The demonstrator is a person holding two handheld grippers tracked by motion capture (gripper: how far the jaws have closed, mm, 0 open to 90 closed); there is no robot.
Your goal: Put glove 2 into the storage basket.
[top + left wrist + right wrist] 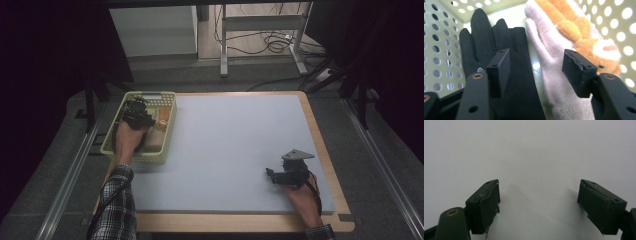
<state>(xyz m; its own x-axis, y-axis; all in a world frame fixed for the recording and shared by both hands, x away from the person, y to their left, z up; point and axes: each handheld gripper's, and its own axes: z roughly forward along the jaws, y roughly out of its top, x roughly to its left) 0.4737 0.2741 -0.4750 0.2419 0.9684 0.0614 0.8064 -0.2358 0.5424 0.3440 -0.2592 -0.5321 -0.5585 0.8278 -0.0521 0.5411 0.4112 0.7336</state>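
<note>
1. Black knit glove [499, 50] lies flat in the pale green perforated plastic basket [167, 131], touching a beige fleece glove with an orange plush animal [564, 37] beside it.
2. Our left tongs [536, 67] hang spread apart above both gloves, straddling their seam; closing here, we judge, could pinch both fabrics or neither.
3. Lifting might drag the light basket along.
4. Our right tongs [539, 200] sit parted and idle over the grey-blue surface [235, 145], well apart.

Lab/test rig – dark curtains [45, 75], floor rails [70, 175], loose cables [260, 42], metal frame legs [223, 55], padded table [240, 145].
</note>
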